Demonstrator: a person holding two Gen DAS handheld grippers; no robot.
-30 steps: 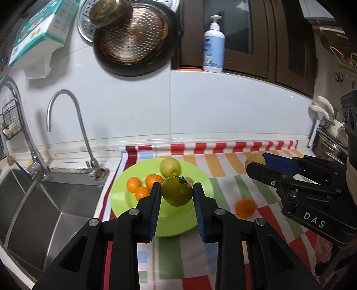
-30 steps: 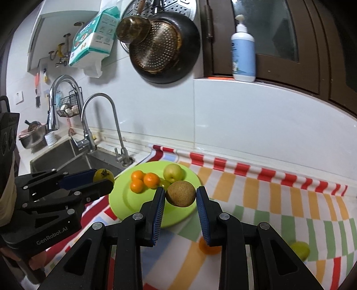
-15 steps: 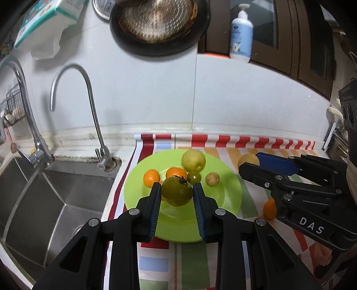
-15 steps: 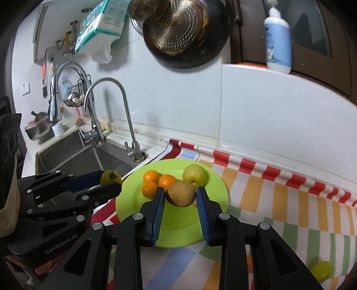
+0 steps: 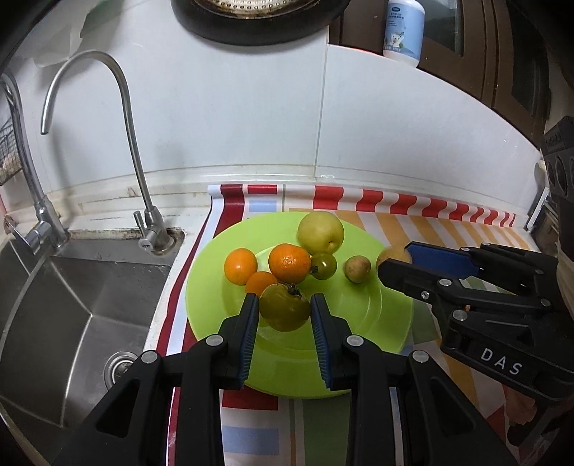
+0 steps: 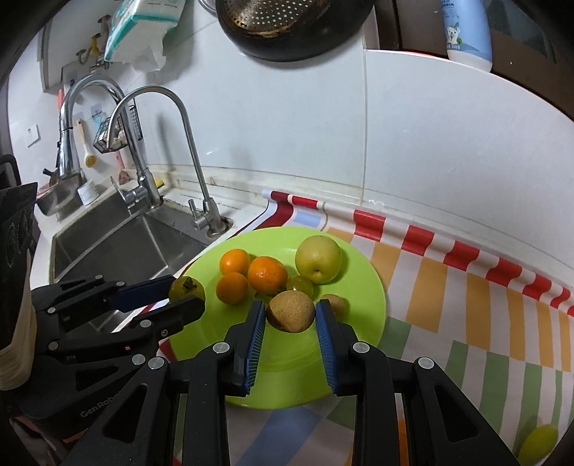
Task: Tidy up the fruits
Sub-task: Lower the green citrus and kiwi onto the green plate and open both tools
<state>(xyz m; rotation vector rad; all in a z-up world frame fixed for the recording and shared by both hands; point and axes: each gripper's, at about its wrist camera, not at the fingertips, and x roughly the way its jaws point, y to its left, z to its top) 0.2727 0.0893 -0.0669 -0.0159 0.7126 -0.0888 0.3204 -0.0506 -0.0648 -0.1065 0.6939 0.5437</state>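
My left gripper (image 5: 283, 312) is shut on a green-yellow persimmon (image 5: 284, 307) and holds it over the near left part of the green plate (image 5: 362, 322). My right gripper (image 6: 290, 317) is shut on a brown kiwi (image 6: 291, 311) over the plate (image 6: 369, 283). The plate holds three oranges (image 5: 289, 262), a yellow pear (image 5: 320, 232), a small green fruit (image 5: 324, 266) and a small brownish fruit (image 5: 356, 269). In the left wrist view the right gripper (image 5: 394, 265) comes in from the right; in the right wrist view the left gripper (image 6: 179, 297) comes in from the left.
The plate sits on a striped mat (image 6: 466, 286). A steel sink (image 5: 71, 304) with a tap (image 5: 136, 172) lies to the left. A small green fruit (image 6: 538, 442) lies on the mat at the near right. A dark pan (image 6: 287, 28) hangs on the wall.
Both grippers have moved forward and lower over the plate, each still holding its fruit. The plate looks larger and closer.
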